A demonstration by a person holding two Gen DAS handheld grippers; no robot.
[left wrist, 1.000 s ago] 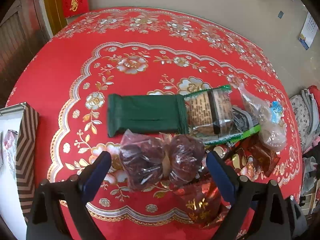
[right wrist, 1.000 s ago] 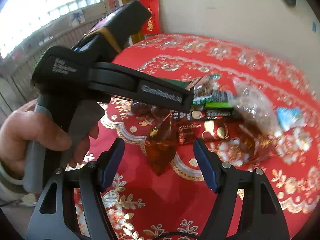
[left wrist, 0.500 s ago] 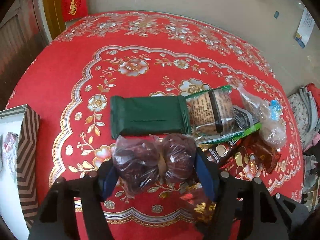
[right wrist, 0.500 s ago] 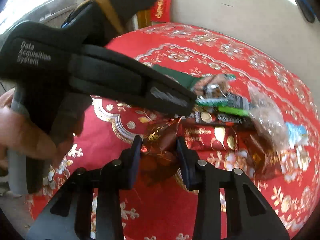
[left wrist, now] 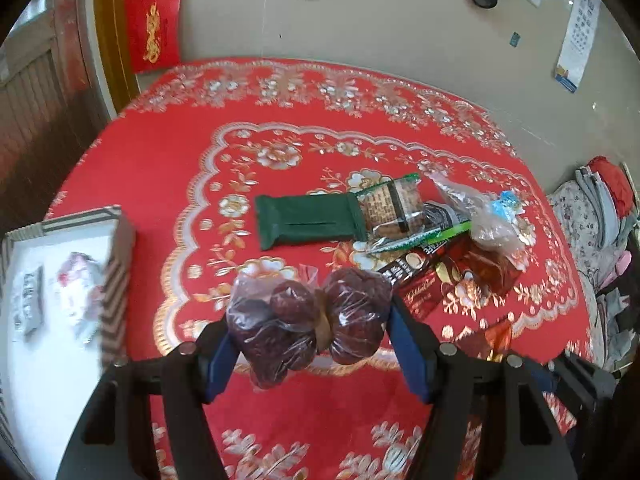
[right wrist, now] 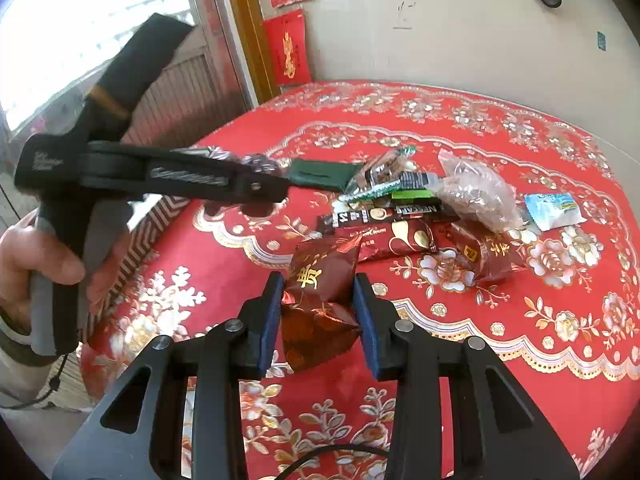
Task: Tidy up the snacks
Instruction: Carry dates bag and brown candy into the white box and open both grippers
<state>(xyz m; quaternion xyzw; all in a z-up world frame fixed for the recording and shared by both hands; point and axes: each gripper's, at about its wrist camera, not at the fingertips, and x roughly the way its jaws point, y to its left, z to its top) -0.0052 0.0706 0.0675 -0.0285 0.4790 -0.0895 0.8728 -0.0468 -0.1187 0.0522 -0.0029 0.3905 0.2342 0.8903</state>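
Already both snacks hang clear of the table (left wrist: 160, 168): the bag of red dates (left wrist: 308, 324) lies crosswise, clamped end to end in the left gripper (left wrist: 310, 350), and the foil packet (right wrist: 320, 300) is pinched in the right gripper (right wrist: 318, 320). Off the table's left edge sits the striped box (left wrist: 116, 264), nearer the left gripper, so its load probably goes first.

On the round red table (left wrist: 160, 168) I count one green packet (left wrist: 306, 220), two clear bags (right wrist: 476, 196) of brown bits, and one clear bag of dates (left wrist: 308, 320). Two shiny red-brown foil packets (right wrist: 320, 280), one striped box (left wrist: 116, 264), two grippers (right wrist: 318, 320)
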